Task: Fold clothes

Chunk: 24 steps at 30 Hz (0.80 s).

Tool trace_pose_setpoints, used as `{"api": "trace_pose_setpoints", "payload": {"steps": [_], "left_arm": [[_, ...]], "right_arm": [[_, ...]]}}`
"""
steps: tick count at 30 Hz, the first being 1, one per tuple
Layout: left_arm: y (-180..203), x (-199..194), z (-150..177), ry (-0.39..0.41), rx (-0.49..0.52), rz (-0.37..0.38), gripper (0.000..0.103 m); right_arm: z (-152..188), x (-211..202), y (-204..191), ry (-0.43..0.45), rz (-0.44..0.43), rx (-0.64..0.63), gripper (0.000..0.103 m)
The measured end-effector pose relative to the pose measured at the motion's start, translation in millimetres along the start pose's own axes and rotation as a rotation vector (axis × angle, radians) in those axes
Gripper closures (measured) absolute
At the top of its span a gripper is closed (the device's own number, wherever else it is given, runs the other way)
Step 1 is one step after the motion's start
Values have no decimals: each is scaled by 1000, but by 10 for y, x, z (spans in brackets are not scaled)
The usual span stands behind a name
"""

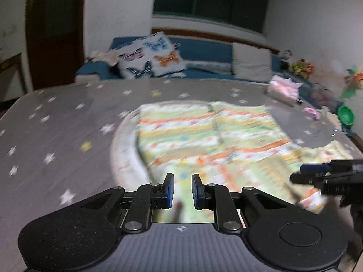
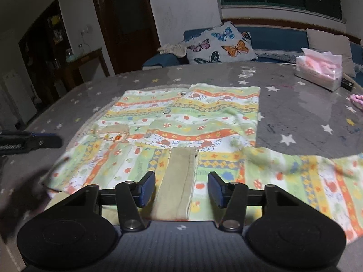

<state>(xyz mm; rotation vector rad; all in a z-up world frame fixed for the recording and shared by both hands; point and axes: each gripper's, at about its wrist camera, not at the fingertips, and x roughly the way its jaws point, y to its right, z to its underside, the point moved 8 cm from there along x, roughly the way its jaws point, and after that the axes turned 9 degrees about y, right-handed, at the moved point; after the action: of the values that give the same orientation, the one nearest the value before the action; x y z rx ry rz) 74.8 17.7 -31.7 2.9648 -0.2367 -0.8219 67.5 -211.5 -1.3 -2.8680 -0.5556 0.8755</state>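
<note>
A child's patterned top (image 2: 181, 122) with green, orange and yellow stripes lies flat on the grey star-print table (image 2: 306, 113). One sleeve is folded across its near part, its beige cuff (image 2: 179, 181) pointing at me; the other sleeve (image 2: 317, 176) spreads to the right. My right gripper (image 2: 181, 188) is open, its blue pads either side of the cuff, holding nothing. My left gripper (image 1: 182, 189) hovers over the garment's (image 1: 204, 136) near edge with a narrow gap between its pads and nothing in it. That view is blurred. Each gripper shows in the other's view, the right (image 1: 326, 176) and the left (image 2: 29, 142).
A pink tissue box (image 2: 320, 72) stands at the table's far right, with small pink items (image 2: 356, 99) near the right edge. A blue sofa (image 2: 272, 40) with a butterfly cushion (image 2: 222, 43) lies behind the table. A green round object (image 1: 346, 113) sits off the right side.
</note>
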Motion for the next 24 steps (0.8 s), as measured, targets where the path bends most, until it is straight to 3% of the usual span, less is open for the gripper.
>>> {"api": "trace_pose_setpoints", "payload": {"steps": [2,4,6,15,20,24], "left_arm": [[-99,-17,63,-6,-9,-21,71],[-164,-15,109,-8,-14,-32,69],[-194,-22,128,-10,-17,-35,67],[-189,147,187,-25,33,-48,63],[-195,167,232,-24,91,-90,61],[-190,130,107,-1,88,-96,63]], "right_arm": [[4,79,-17,-10,5,-3,67],[2,100,-33,-12,18,-14,84],[-7,93,-45,-10,33,-24,95],[-70,-150,-68,36,85,-48,95],[46,-57,30,-2,103,-22,89],[-28,-168,8,31,100,-40,87]]}}
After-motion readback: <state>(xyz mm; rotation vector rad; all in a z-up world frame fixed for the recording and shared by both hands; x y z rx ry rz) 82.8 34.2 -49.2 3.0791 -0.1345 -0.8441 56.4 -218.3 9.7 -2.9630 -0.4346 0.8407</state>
